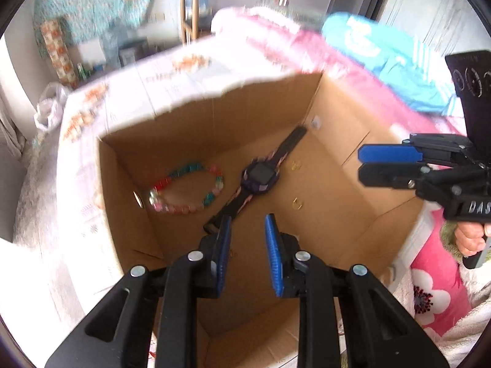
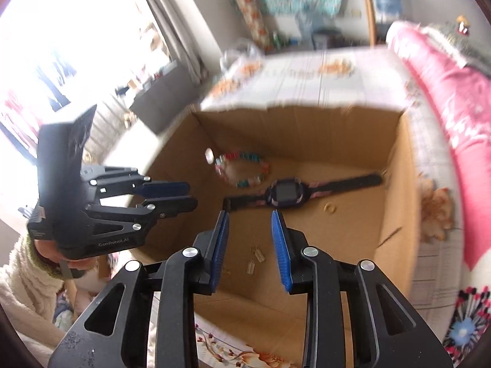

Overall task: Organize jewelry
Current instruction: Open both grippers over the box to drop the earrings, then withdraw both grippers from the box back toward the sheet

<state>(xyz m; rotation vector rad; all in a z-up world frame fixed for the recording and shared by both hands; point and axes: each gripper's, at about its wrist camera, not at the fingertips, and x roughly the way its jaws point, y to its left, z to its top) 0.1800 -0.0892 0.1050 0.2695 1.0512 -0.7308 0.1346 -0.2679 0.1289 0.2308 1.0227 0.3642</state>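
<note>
Your left gripper (image 1: 248,224) and right gripper (image 2: 249,214): both spread, nothing between ribbed blue pads, hovering over box (image 1: 129,184). Small pale earrings (image 2: 254,259) nearest on floor; thin, may slip from your pinch. Watch (image 1: 260,178), rubbery strap, mid-floor. Gold rings (image 1: 297,204) beside. Bead bracelet (image 1: 187,188), glossy, far corner; wall may block your pads.

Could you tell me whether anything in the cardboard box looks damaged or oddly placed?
The cardboard box has a ragged, torn far rim. Inside, the pieces lie loose on the bare floor: a beaded bracelet, a watch stretched flat beside it, and small gold rings scattered apart. Nothing looks broken.
</note>
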